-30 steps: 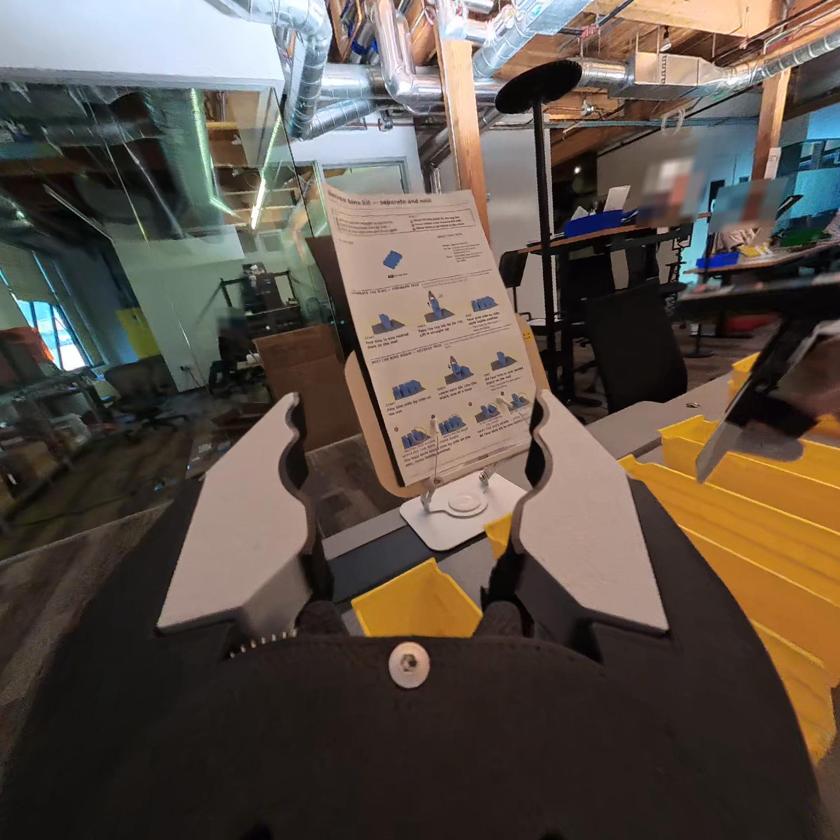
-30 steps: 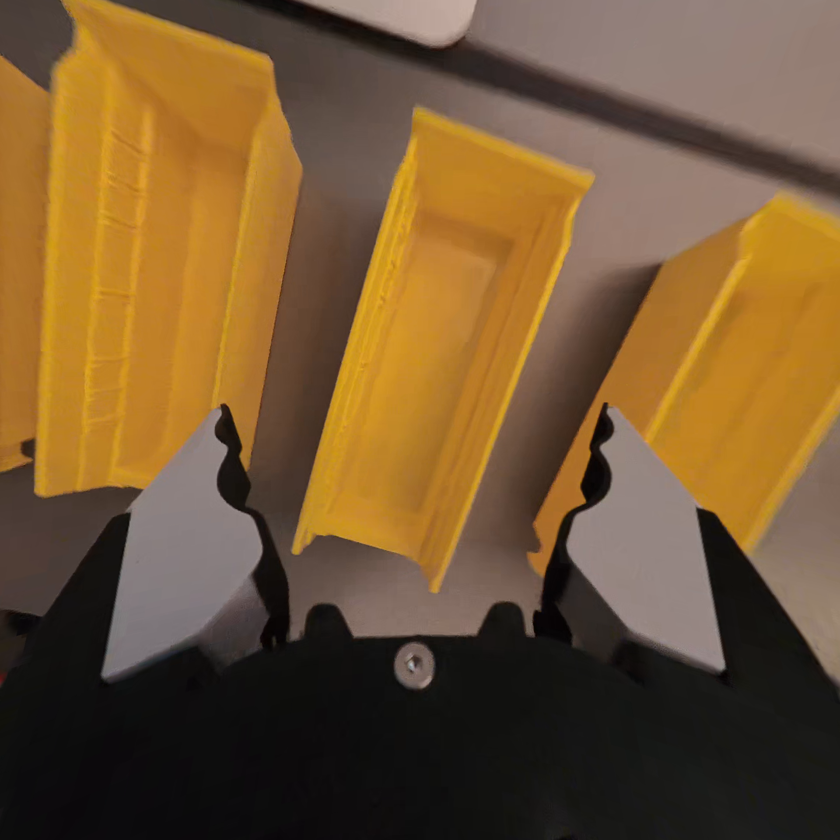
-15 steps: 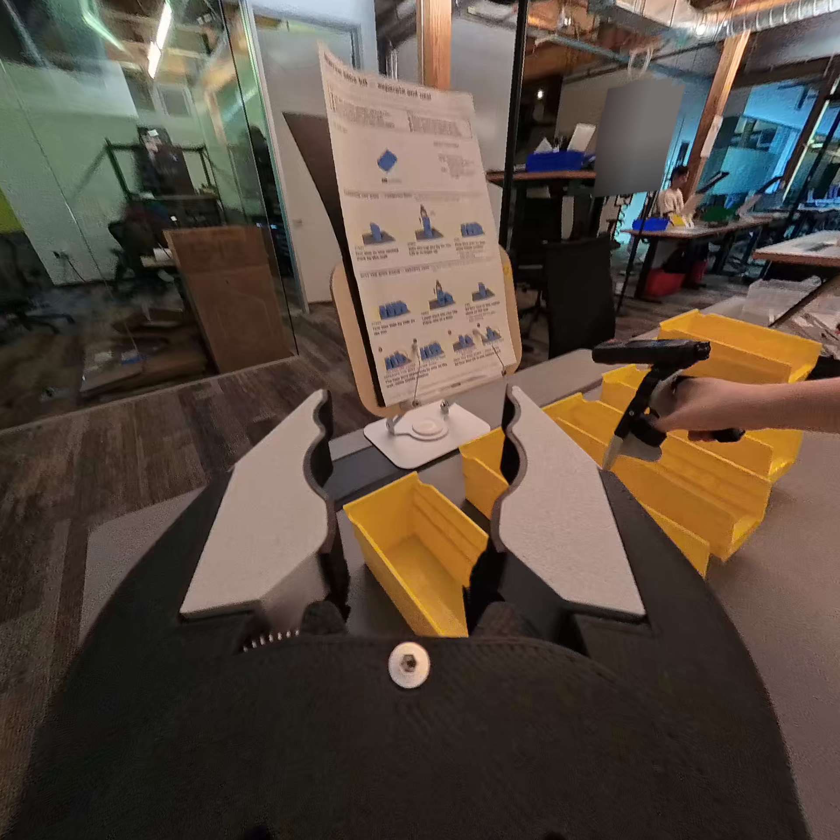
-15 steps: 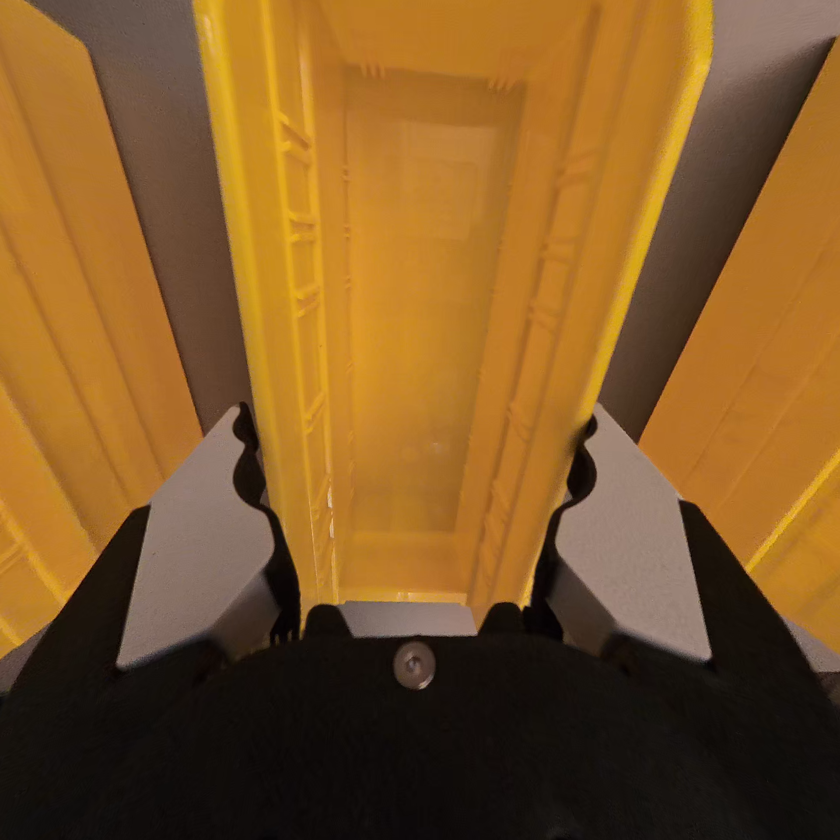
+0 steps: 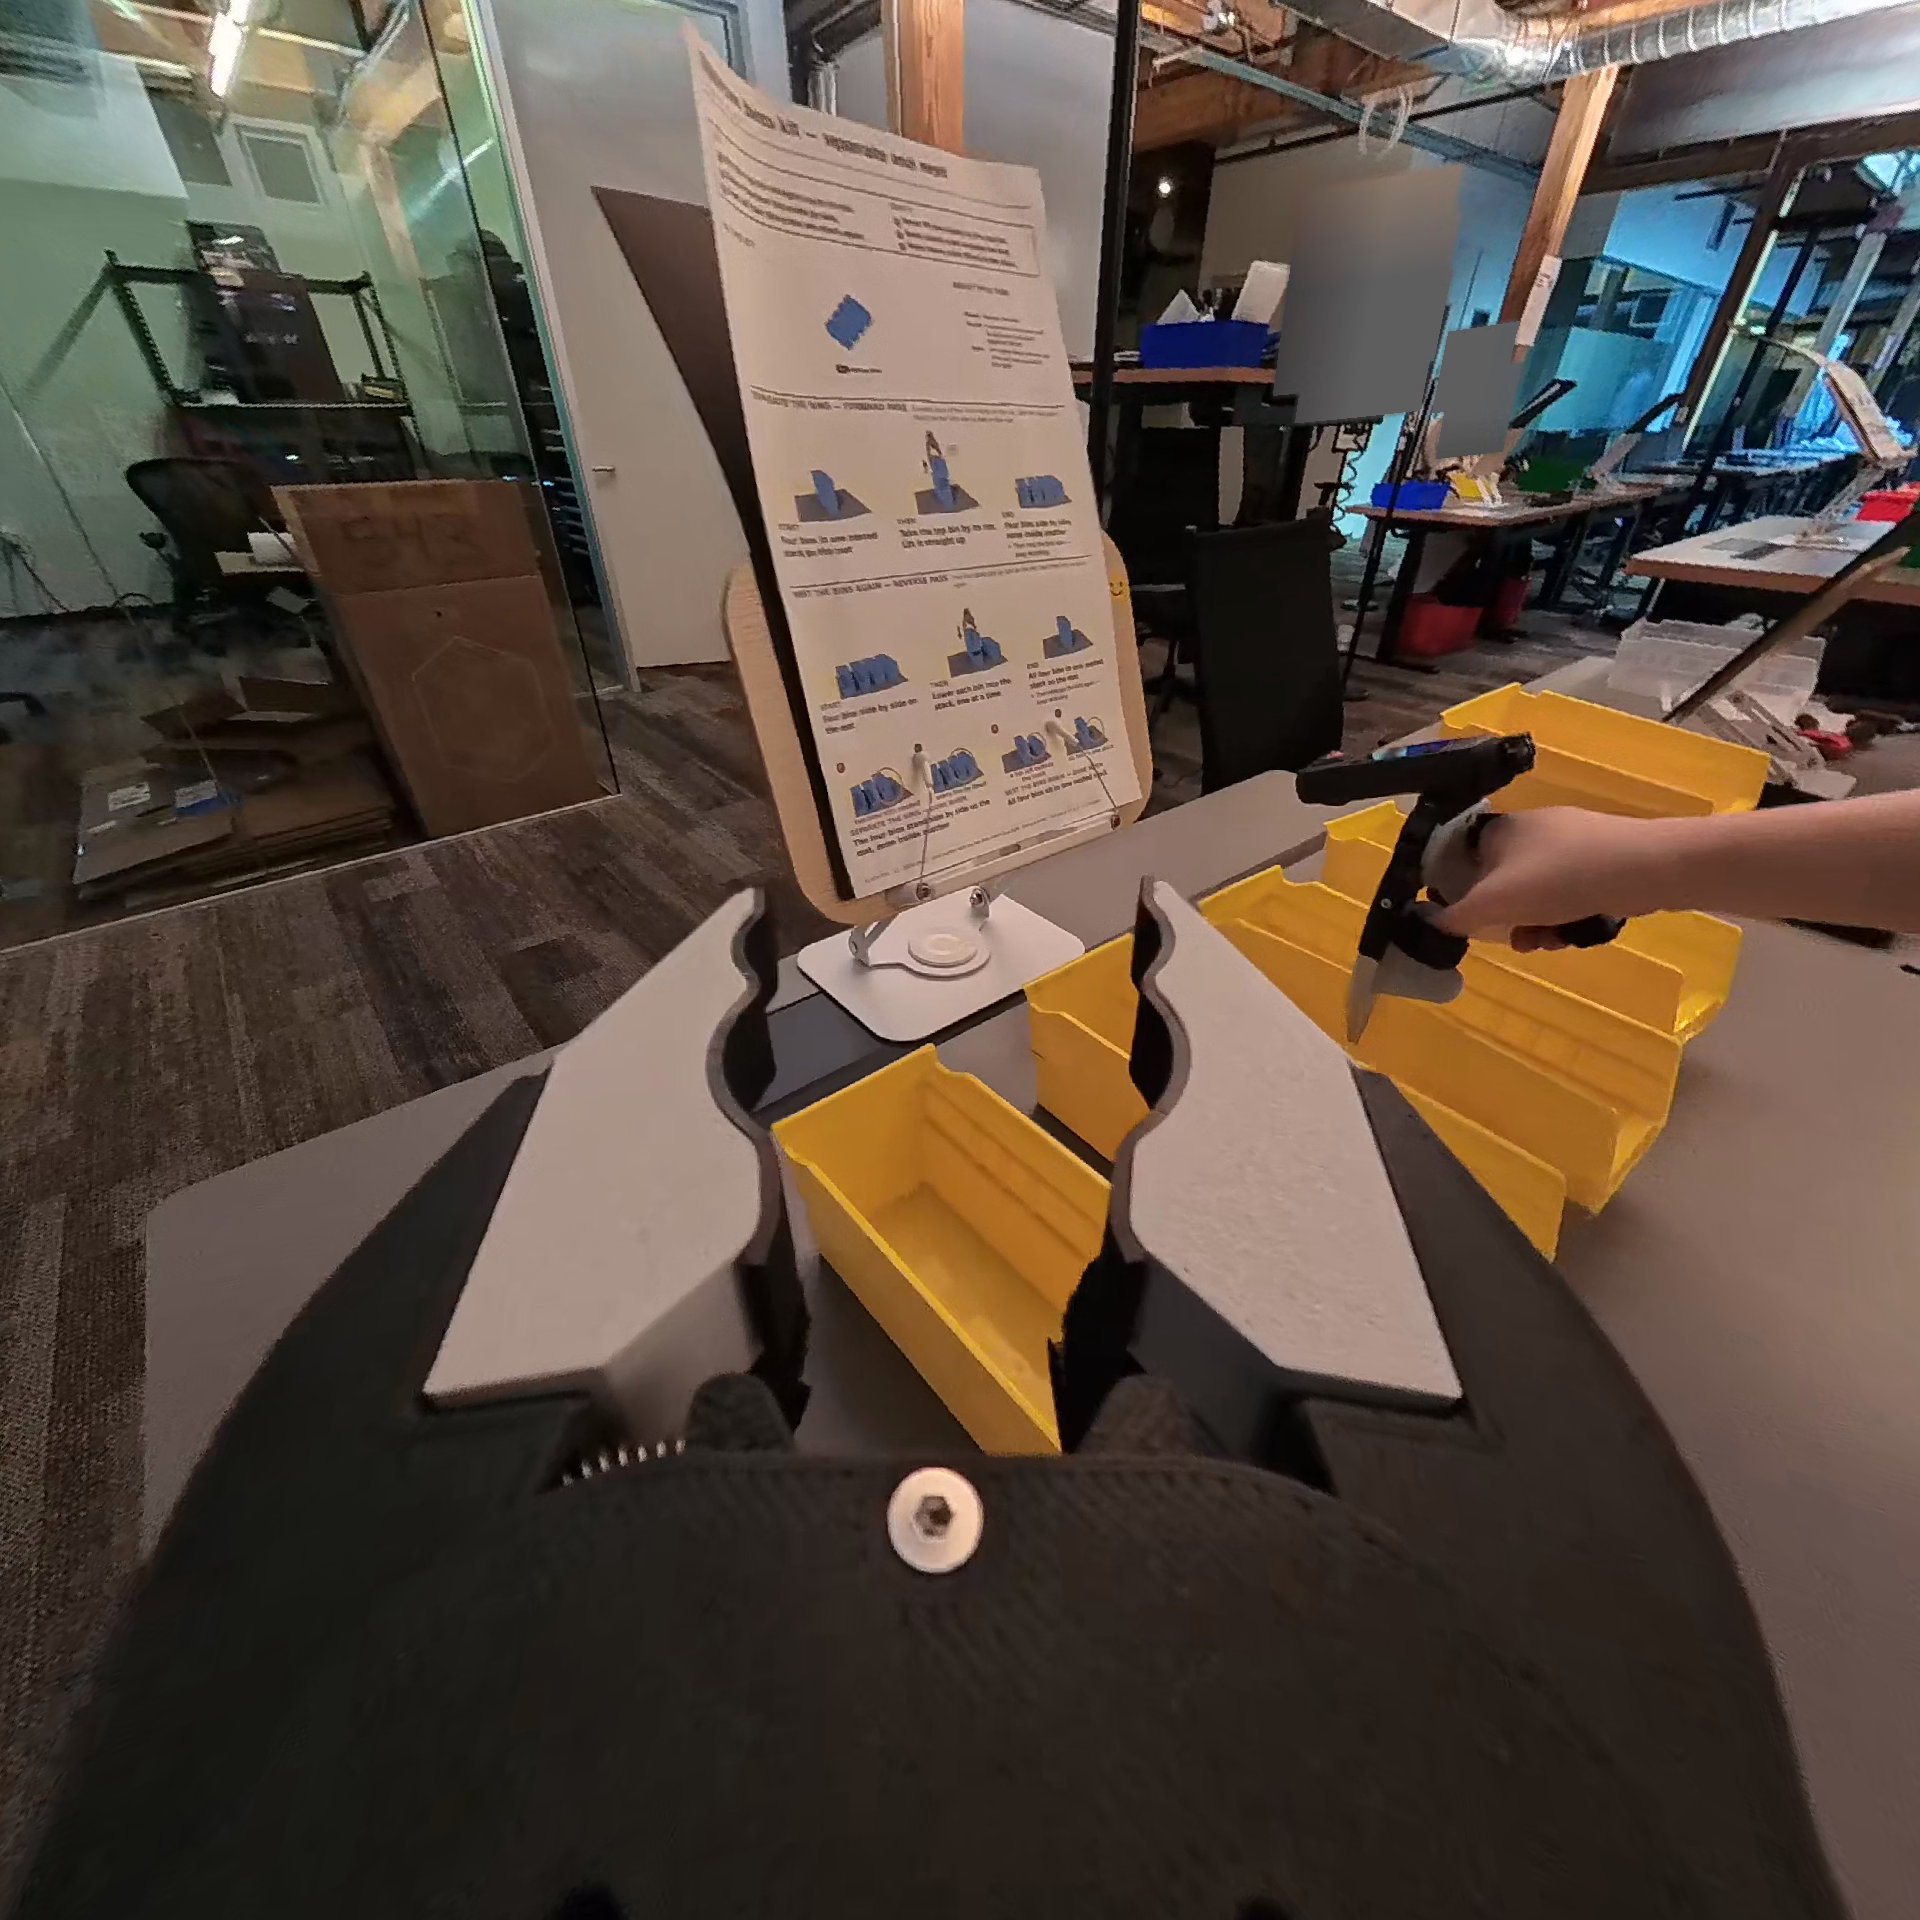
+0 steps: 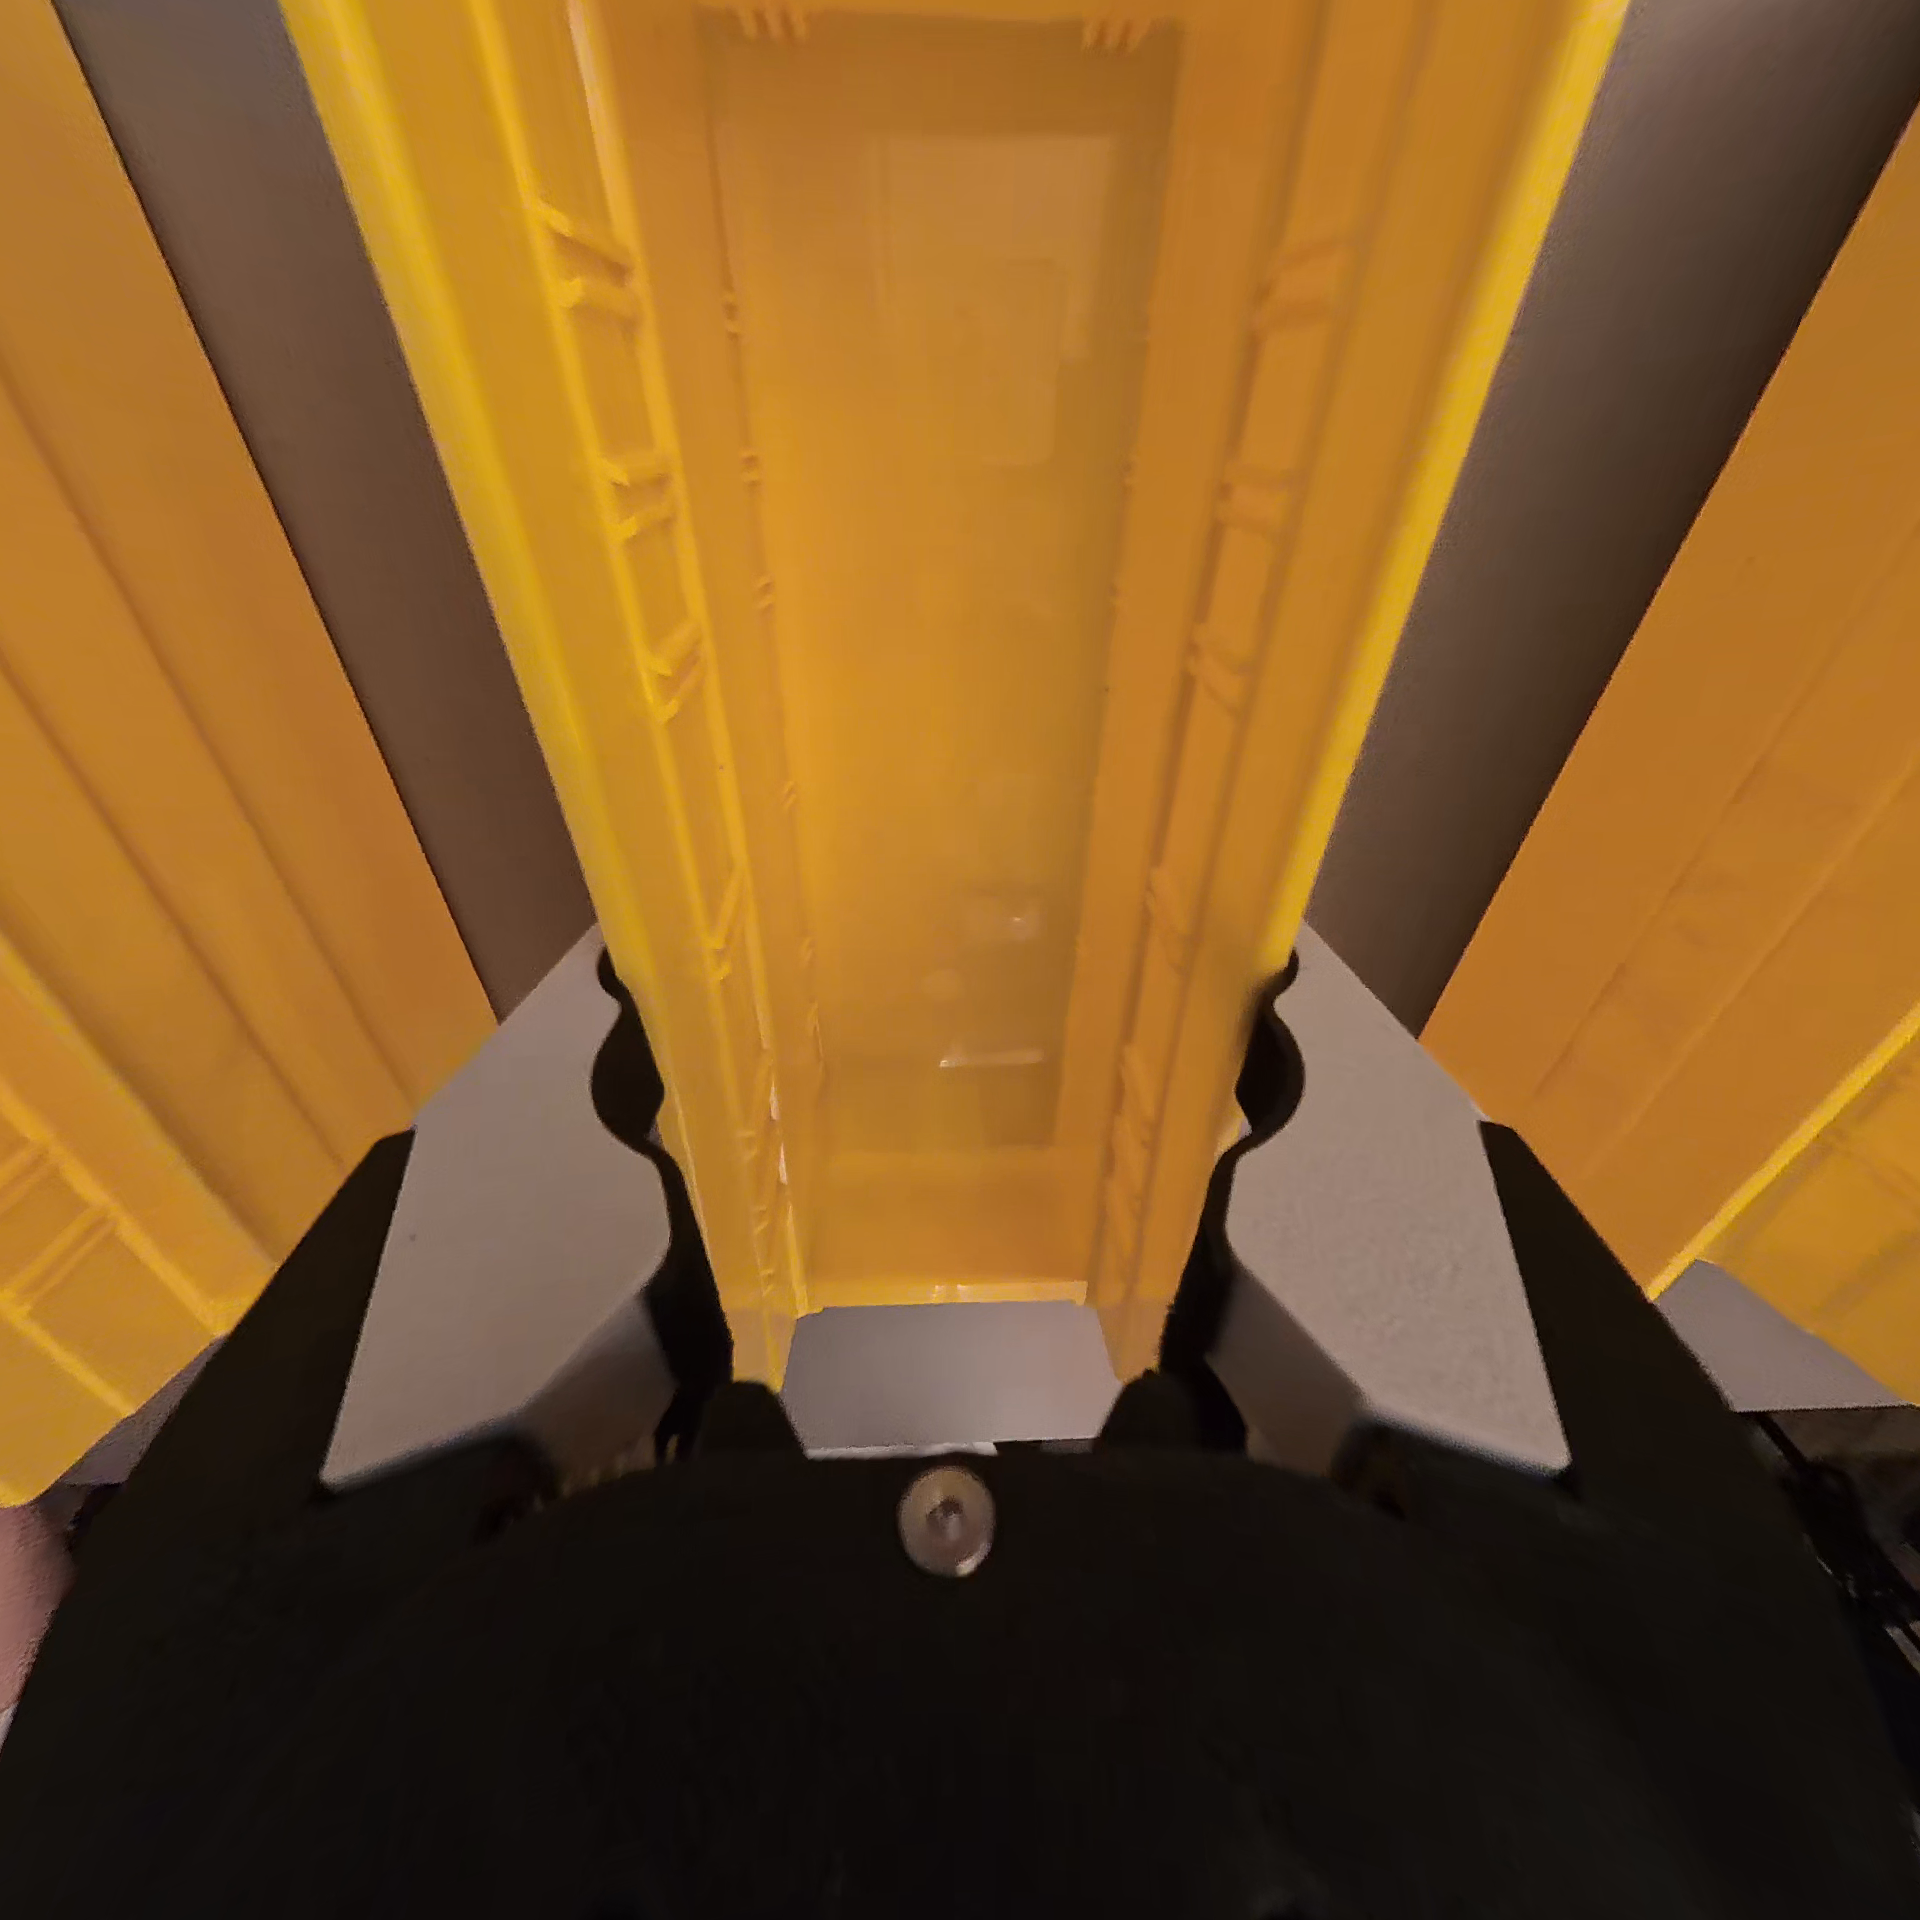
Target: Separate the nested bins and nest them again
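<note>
Yellow bin (image 6: 935, 644) squeezed between right gripper (image 6: 948, 966) fingers pointed straight down; left gripper (image 5: 948, 914) fingers part-open, empty.

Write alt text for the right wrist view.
The right hand-held gripper straddles a long yellow bin seen from above, one finger against each side wall. Two more yellow bins flank it on a grey table.
</note>
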